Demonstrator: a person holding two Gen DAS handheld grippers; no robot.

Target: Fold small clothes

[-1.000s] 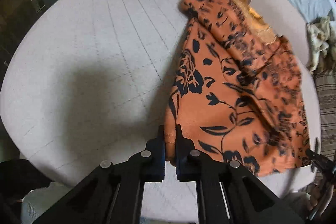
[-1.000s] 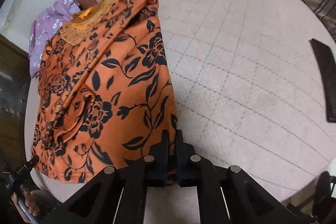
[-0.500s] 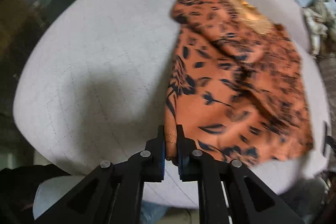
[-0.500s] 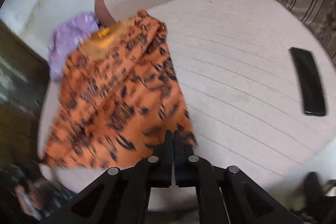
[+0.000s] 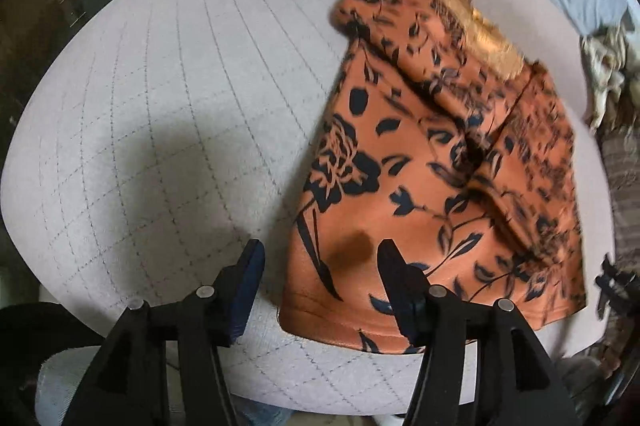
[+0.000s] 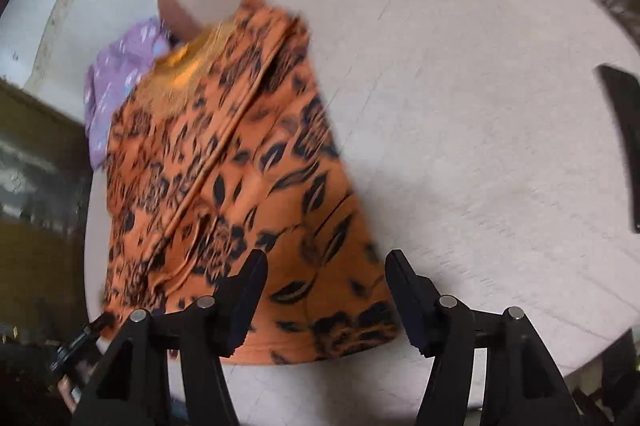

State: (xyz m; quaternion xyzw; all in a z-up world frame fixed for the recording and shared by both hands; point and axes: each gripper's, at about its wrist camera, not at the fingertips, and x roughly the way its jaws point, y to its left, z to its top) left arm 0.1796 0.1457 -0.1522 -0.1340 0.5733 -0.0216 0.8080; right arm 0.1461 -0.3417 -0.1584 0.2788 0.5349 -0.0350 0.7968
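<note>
Orange black-floral fabric garment (image 5: 432,162): lies partly folded on quilted beige cushion (image 5: 168,114); further folds judged outstanding. Left gripper (image 5: 318,266), right gripper (image 6: 326,276): both wide, empty.

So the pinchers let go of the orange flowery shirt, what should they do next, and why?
Probably close again on the two near corners of the orange floral garment and carry that hem toward its golden collar to fold it in half. Both the left gripper and right gripper are open right above the near hem, and the cloth lies mostly flat on the quilted cushion, with some ridges.
</note>
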